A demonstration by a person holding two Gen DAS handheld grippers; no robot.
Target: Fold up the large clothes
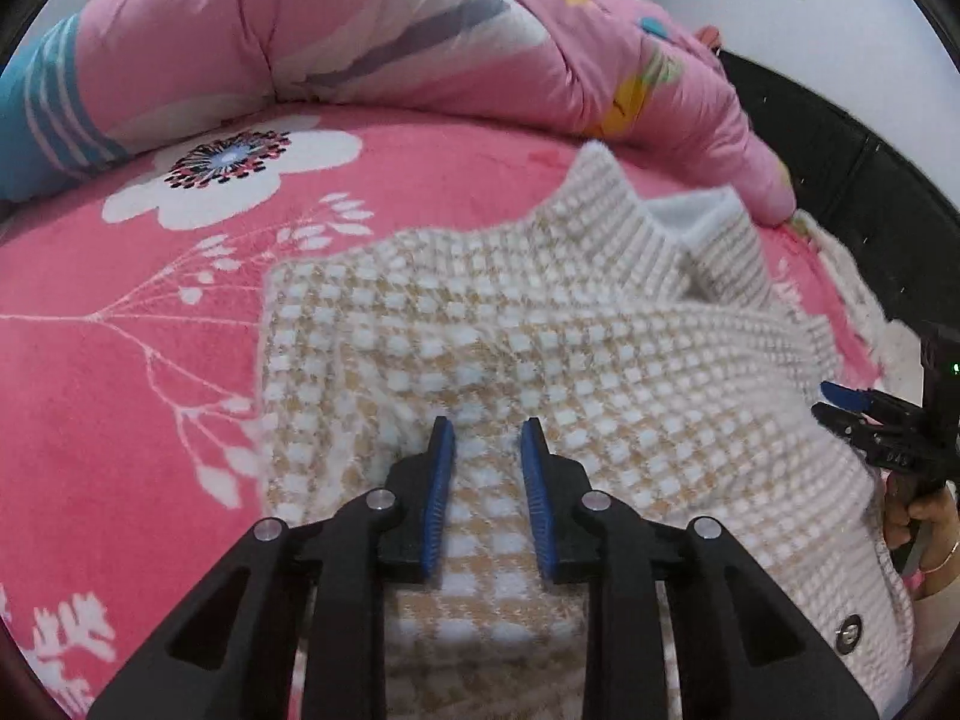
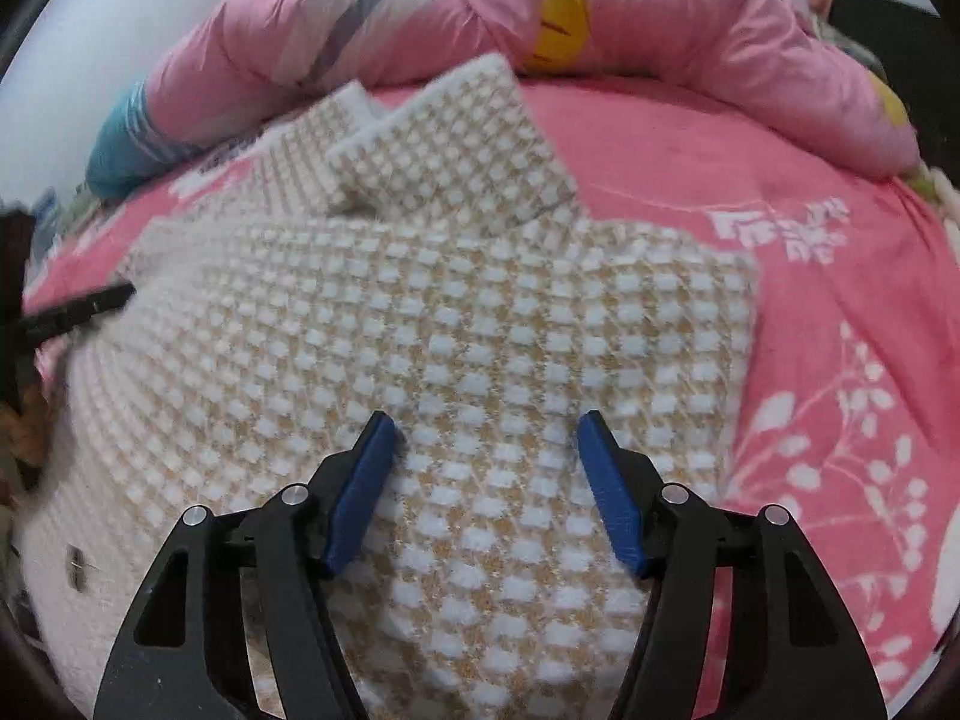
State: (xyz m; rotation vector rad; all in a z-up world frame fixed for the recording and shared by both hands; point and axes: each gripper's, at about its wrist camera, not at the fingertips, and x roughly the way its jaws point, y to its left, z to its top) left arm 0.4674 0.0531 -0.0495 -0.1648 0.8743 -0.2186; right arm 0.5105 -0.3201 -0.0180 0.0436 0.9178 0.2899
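White lettering on the pink bedsheet [image 2: 780, 228] is too blurred to read.

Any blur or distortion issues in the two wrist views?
Left wrist: strong fisheye bowing, dark corner vignette; checked garment fairly sharp, flat light. Right wrist: same bowing; the left edge smears with motion blur around the left gripper, and the collar is soft.
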